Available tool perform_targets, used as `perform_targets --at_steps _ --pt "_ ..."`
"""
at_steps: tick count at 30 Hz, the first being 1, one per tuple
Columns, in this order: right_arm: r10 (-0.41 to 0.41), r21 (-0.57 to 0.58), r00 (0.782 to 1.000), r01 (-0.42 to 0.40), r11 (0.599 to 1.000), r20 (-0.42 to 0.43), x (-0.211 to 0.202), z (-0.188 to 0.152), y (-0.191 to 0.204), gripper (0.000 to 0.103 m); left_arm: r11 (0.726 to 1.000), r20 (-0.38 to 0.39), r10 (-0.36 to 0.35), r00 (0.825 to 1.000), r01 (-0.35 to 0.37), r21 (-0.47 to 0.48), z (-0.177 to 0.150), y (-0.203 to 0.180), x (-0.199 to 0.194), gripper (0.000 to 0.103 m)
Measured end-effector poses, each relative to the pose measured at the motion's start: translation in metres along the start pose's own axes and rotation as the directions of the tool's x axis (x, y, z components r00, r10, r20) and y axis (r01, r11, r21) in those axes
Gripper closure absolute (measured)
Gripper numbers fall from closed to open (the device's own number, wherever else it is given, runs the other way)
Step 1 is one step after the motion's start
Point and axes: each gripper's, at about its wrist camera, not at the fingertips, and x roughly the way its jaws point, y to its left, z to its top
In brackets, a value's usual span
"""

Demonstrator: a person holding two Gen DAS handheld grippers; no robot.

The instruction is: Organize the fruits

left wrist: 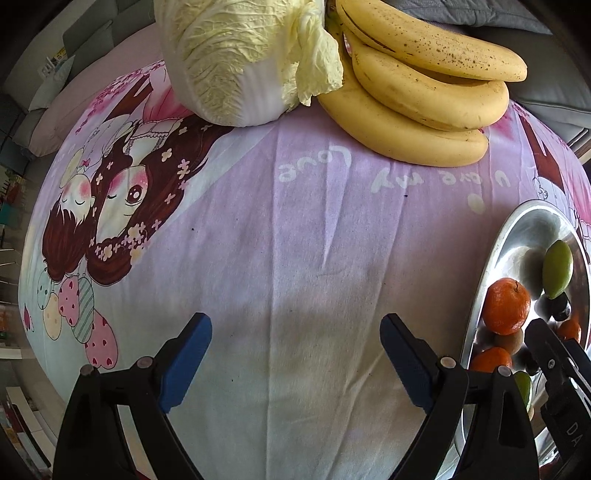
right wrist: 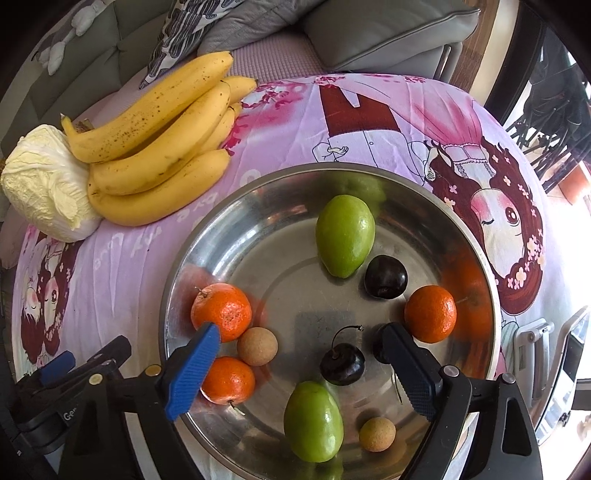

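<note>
Blue-padded left gripper (left wrist: 295, 354) hangs wide and empty over bare cloth (left wrist: 295, 229); bananas (left wrist: 417, 85) lie beyond, beside cabbage (left wrist: 240, 55); right gripper (right wrist: 301, 354), wide too, holds nothing above the bowl (right wrist: 236, 229), a cherry (right wrist: 341, 363) between its jaws; small fruits look gathered, so bananas seemingly come next.

A pale cabbage (left wrist: 240, 59) is lying on a pink cartoon-printed cloth (left wrist: 295, 240), which is covering the table; a grey sofa cushion (right wrist: 388, 33) is sitting behind it; a patterned pillow (right wrist: 184, 29) is leaning beside that cushion.
</note>
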Motion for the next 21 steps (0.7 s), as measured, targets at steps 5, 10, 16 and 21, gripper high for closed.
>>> perform_targets --at_steps 5,10,16,21 --pt "-0.006 -0.016 1.000 0.006 1.000 0.012 -0.001 0.000 0.003 0.000 1.000 0.003 -0.022 1.000 0.022 -0.006 -0.009 0.008 0.002 0.010" --pt "-0.025 -0.019 1.000 0.025 1.000 0.005 0.002 0.000 0.003 0.000 0.997 0.007 -0.063 0.998 0.063 -0.046 -0.017 0.026 0.011 0.004" --pt "-0.030 -0.022 1.000 0.030 0.999 -0.001 0.001 -0.005 0.003 0.000 0.998 0.035 -0.033 0.999 0.034 -0.049 -0.023 0.047 0.013 0.004" --pt "-0.029 -0.027 1.000 0.029 0.999 0.012 -0.005 -0.012 0.007 0.000 0.999 0.059 -0.005 0.998 0.008 -0.048 -0.031 0.064 0.014 0.004"
